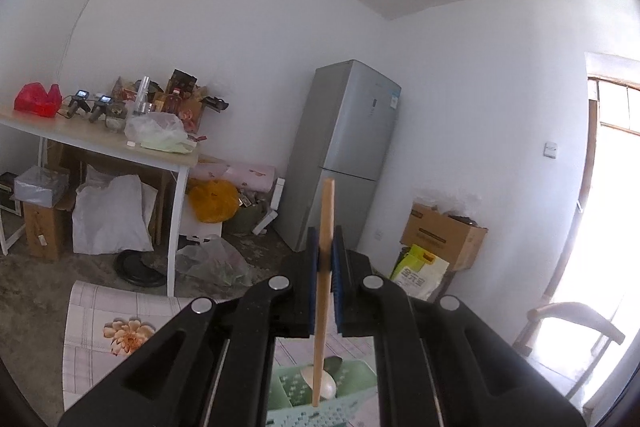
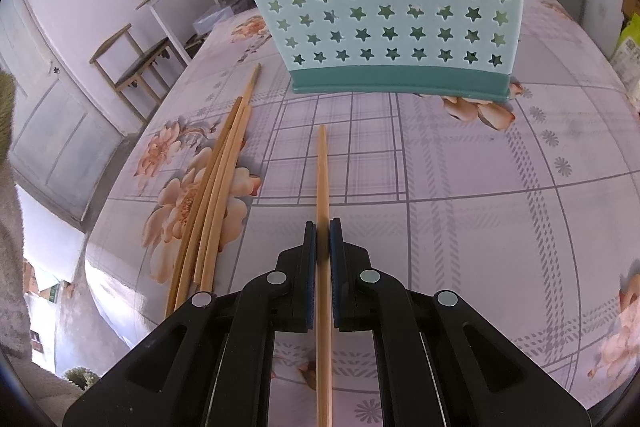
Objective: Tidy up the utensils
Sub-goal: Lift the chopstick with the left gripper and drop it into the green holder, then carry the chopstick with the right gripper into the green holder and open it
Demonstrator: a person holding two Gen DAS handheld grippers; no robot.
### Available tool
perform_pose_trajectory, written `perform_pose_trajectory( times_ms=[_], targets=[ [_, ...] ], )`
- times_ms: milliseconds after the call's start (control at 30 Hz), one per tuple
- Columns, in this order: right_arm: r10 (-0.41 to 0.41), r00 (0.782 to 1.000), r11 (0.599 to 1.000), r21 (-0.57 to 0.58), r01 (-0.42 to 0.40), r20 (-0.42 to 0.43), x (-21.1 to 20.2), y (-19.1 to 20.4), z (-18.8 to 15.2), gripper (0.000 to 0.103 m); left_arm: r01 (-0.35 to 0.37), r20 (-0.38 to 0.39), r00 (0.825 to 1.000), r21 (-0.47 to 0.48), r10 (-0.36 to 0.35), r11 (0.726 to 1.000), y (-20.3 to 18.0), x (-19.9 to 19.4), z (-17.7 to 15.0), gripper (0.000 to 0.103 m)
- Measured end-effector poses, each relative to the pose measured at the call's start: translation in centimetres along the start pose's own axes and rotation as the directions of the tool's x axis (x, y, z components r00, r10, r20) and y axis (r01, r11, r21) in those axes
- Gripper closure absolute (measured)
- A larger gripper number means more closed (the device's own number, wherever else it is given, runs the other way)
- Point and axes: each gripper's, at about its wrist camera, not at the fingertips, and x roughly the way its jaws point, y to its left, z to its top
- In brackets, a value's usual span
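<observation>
The right gripper [image 2: 322,227] pinches a wooden chopstick [image 2: 322,171] lying before the star-pierced plastic holder [image 2: 384,3], its near end cut off. Loose chopsticks [image 2: 216,195] lie left. Above the holder, the left gripper [image 1: 325,239] clamps an upright chopstick [image 1: 326,211].

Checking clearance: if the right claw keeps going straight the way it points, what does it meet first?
Probably the floral tablecloth; the right claw, shut on a wooden chopstick, angles down at it, short of the pale blue star-holed plastic basket.
</observation>
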Motion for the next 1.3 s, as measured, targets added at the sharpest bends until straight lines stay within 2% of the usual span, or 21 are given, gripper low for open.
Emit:
perform_pose_trajectory(
  times_ms=[100,400,633,700,767,933,1100,1167,1300],
  targets=[
    [0.019,1.000,1.000,0.008,-0.019,-0.004,0.0,-0.1,0.0,0.098,-0.031,0.004,1.000,0.019,0.030,0.999,0.0,1.2,-1.0,0.097],
    [0.061,0.998,0.998,0.021,-0.061,-0.007,-0.2,-0.6,-0.2,0.098,-0.049,-0.047,0.998,-0.002,0.049,0.999,0.7,5.2,-4.1,0.097],
    [0.066,0.998,0.998,0.013,-0.066,-0.006,-0.2,-0.7,-0.1,0.098,-0.071,-0.132,0.989,0.022,0.073,0.997,1.2,7.1,-7.1,0.096],
    [0.061,0.998,0.998,0.001,-0.061,-0.008,-0.2,-0.5,-0.1,0.098,-0.069,-0.154,0.985,0.018,0.071,0.997,1.3,7.1,-7.5,0.092],
    [0.059,0.998,0.998,-0.007,-0.059,-0.012,-0.2,-0.5,0.0,0.098,-0.075,-0.165,0.983,0.017,0.077,0.997,1.5,6.7,-7.9,0.071],
    [0.038,0.999,0.999,-0.023,-0.039,-0.015,-0.3,-0.3,0.3,0.098,-0.093,-0.162,0.982,0.000,0.092,0.996,2.3,4.5,-8.3,0.051],
    [0.056,0.998,0.998,-0.040,-0.055,0.024,-2.1,-0.1,0.8,0.098,-0.103,-0.137,0.986,-0.023,0.099,0.994,3.7,0.4,-8.8,0.045],
    [0.082,0.995,0.995,-0.061,-0.078,0.059,-3.6,0.1,1.3,0.098,-0.128,-0.108,0.986,-0.030,0.124,0.991,4.7,-2.0,-9.1,0.043],
    [0.117,0.981,0.989,-0.110,-0.100,0.158,-7.3,0.9,2.9,0.098,-0.195,-0.117,0.975,-0.037,0.190,0.980,6.5,-5.2,-10.5,0.043]
  ],
)
